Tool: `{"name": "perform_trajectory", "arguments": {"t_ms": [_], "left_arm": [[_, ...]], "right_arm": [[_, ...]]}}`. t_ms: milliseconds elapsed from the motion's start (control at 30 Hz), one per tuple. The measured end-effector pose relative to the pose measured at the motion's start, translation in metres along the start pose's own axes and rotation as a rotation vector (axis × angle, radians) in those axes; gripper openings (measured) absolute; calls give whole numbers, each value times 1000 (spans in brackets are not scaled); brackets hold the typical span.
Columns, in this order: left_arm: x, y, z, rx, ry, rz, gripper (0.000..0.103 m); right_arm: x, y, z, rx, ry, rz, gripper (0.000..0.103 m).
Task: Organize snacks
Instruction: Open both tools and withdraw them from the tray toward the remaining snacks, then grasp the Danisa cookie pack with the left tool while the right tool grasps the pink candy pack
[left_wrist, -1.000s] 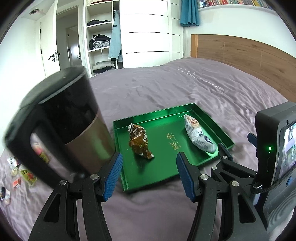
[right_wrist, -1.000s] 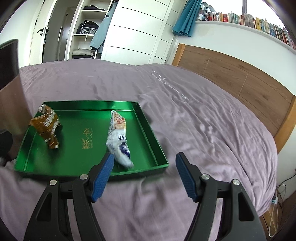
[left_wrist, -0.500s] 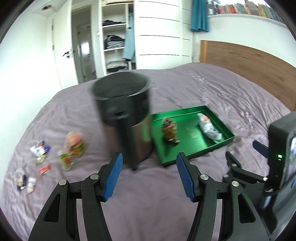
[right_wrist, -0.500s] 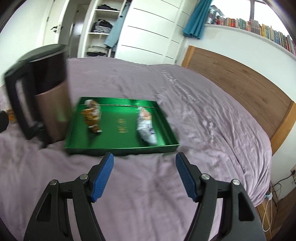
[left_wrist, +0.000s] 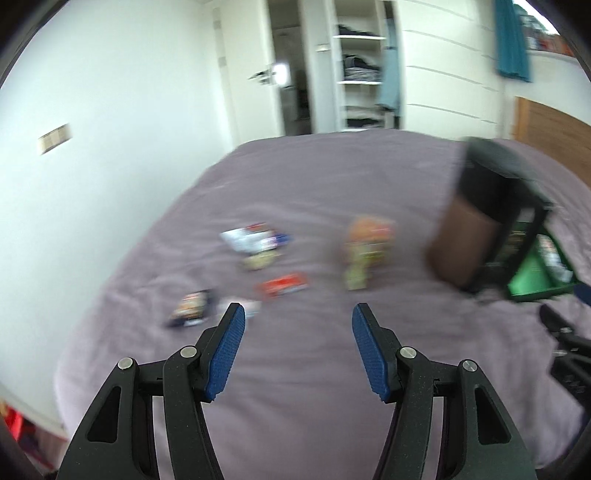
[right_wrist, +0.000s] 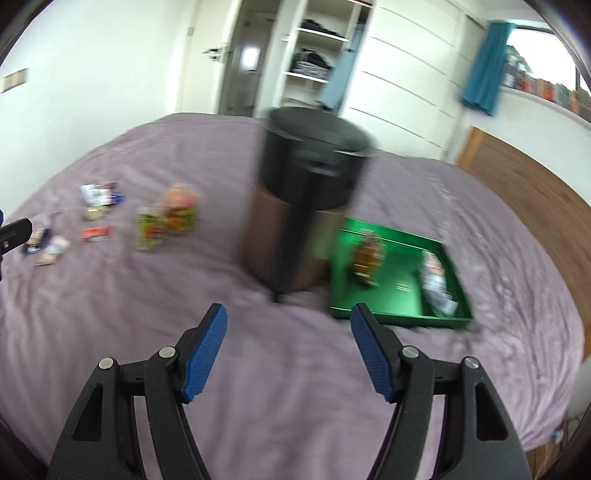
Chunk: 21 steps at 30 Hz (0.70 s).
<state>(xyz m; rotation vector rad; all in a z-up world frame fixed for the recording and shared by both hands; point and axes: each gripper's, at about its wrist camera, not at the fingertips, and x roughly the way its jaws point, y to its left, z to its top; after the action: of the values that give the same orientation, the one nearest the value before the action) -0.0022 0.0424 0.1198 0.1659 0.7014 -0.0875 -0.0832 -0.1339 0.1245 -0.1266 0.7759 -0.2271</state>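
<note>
Several small snack packets lie loose on the purple bed, among them a red packet (left_wrist: 283, 287), a white and blue packet (left_wrist: 255, 236) and an orange and green bag (left_wrist: 367, 240), also in the right wrist view (right_wrist: 177, 214). A green tray (right_wrist: 391, 319) holds a brown snack (right_wrist: 367, 254) and a white snack (right_wrist: 436, 282). My left gripper (left_wrist: 297, 350) is open and empty, above the bed in front of the loose packets. My right gripper (right_wrist: 288, 350) is open and empty, in front of the bin and tray. Both views are blurred.
A tall black and brown bin (right_wrist: 310, 214) stands on the bed just left of the tray; it also shows in the left wrist view (left_wrist: 484, 221). A white wall, a door and an open wardrobe (right_wrist: 314, 59) stand behind. The wooden headboard (right_wrist: 535, 173) is at the right.
Both grippers have pulled back from the tray and swung left. The left view now faces the loose packets instead of the tray. The right view now takes in the bin and the packets.
</note>
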Motion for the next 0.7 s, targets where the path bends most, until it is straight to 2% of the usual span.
{"name": "perform_trajectory", "arguments": {"t_ms": [133, 267, 433, 700], "left_arm": [[22, 68, -13, -42, 21, 108, 55], [43, 115, -21, -72, 47, 147, 55], [72, 141, -28, -100, 81, 117, 55], [104, 144, -28, -90, 118, 21, 55]], "right_arm": [[9, 52, 9, -27, 0, 101, 100], [26, 88, 16, -31, 19, 171, 100], [47, 114, 23, -42, 36, 207, 100], [74, 117, 27, -26, 56, 215, 100]]}}
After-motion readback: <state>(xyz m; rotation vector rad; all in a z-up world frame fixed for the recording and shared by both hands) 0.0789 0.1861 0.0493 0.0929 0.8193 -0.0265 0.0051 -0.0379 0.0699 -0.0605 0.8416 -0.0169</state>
